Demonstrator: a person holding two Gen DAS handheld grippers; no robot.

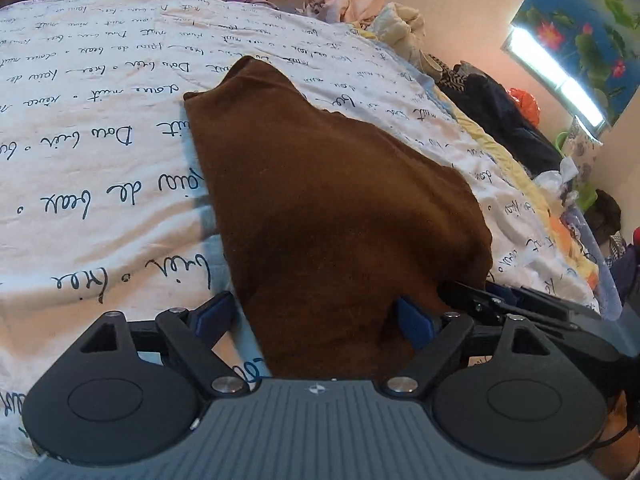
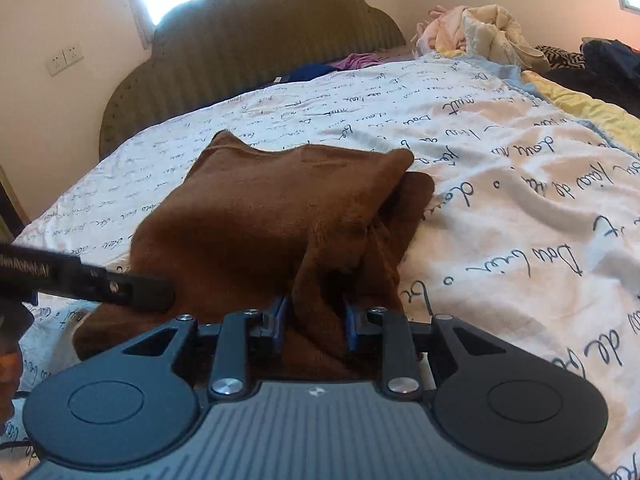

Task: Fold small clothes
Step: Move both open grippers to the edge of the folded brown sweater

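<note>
Right gripper (image 2: 314,322), black with blue pads, pinches a bunched fold of the brown garment (image 2: 276,216), a soft, fuzzy cloth lying rumpled on the bed's white script-printed cover (image 2: 520,216). Left gripper (image 1: 316,320) is spread wide astride the garment's near edge, pads not pressing it.

The right hand-held gripper (image 2: 314,320) pinches a bunched fold of the brown garment (image 2: 256,216) between its blue pads (image 2: 351,326). The garment lies on a white bedspread (image 2: 520,220) printed with script. The left hand-held gripper's black finger (image 2: 132,290) reaches onto the cloth's left edge.
</note>
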